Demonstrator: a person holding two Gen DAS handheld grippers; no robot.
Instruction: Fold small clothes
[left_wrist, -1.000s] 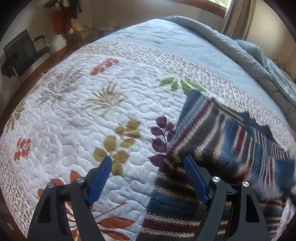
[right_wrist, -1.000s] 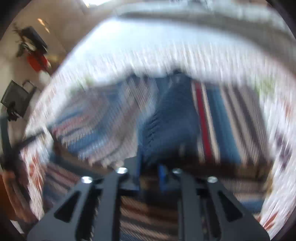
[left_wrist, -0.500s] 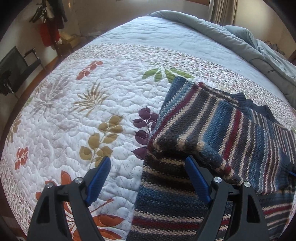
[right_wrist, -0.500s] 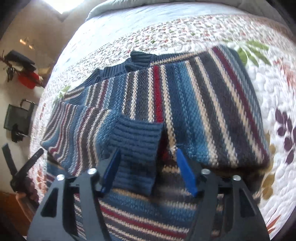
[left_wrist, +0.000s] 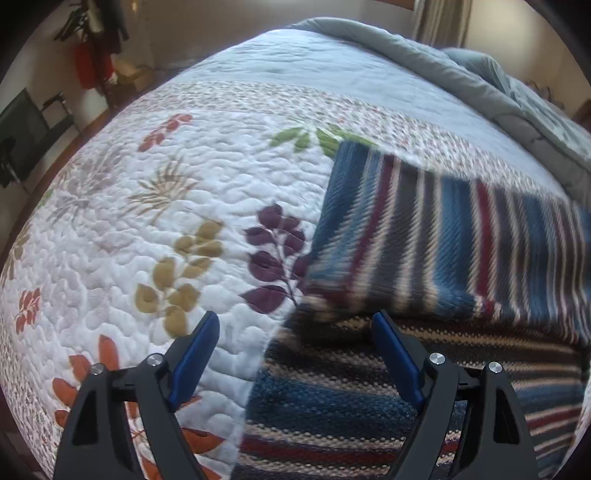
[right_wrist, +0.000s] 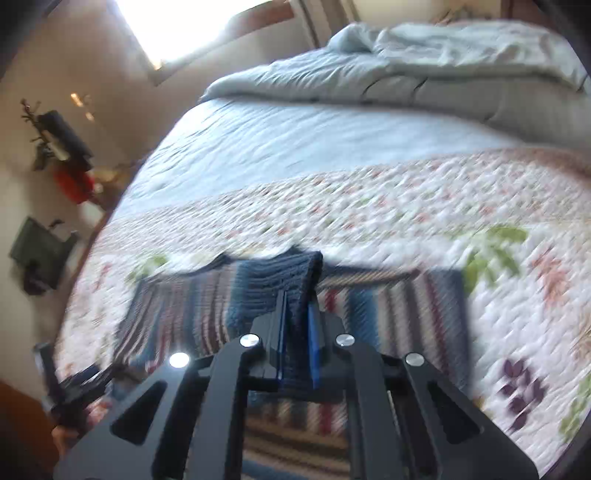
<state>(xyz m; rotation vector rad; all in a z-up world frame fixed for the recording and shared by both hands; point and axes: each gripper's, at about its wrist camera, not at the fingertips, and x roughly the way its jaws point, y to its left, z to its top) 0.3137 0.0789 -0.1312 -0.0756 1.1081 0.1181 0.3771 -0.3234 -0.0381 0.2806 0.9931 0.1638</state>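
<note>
A striped knit sweater (left_wrist: 436, 258) in blue, dark red and cream lies on the quilted bed, partly folded over itself. My left gripper (left_wrist: 295, 332) is open and empty, just above the sweater's left edge. My right gripper (right_wrist: 295, 317) is shut on the sweater's dark blue ribbed cuff (right_wrist: 284, 284) and holds it lifted above the striped body (right_wrist: 391, 306). Both views are blurred by motion.
The floral quilt (left_wrist: 155, 206) covers the bed to the left of the sweater. A rumpled grey duvet (right_wrist: 406, 77) lies at the far end. A black chair (left_wrist: 26, 133) and red items stand beside the bed's left edge.
My right gripper was open over the ribbed cuff; it has closed on it and lifted it. The sweater's top layer has shifted in the left wrist view. My left gripper stayed open.
</note>
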